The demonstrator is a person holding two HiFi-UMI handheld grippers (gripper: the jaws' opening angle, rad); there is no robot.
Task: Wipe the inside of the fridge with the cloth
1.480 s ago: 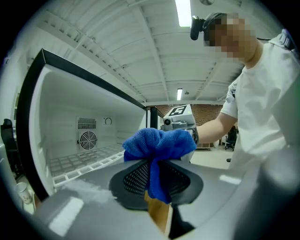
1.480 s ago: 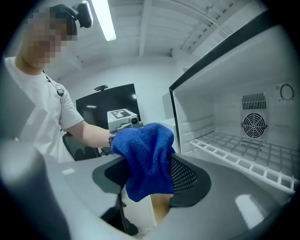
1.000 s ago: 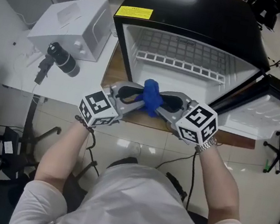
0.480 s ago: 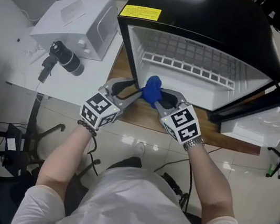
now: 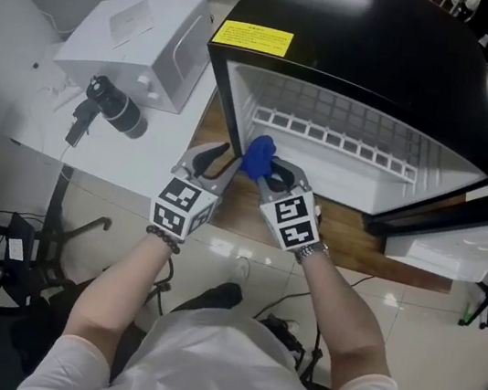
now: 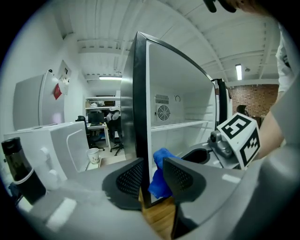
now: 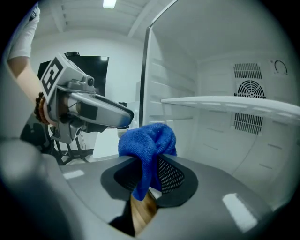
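- The right tongs (image 7: 147,174) clench the blue cloth (image 7: 149,140), bunched at the fridge's (image 5: 373,35) left front corner, just outside its mouth.
- The left tongs (image 6: 152,180) stand slightly parted, jaws just closing on nothing; the cloth sits just beyond them.
- The fridge's inside lies straight ahead, so I'd say the right hand is nearer.
- The yellow label (image 5: 252,37) on the fridge top is too small to read.

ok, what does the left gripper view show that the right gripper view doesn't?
Only the left gripper view: the white appliance, a dark cylinder, the other gripper's marker cube, and the left gripper, whose jaws are apart though they have just closed a little, with nothing gripped and the cloth just beyond them. Only the right gripper view: the right gripper shut on the blue cloth, plus the left gripper's marker cube. Both: the cloth, the fridge shelf and the round vent.
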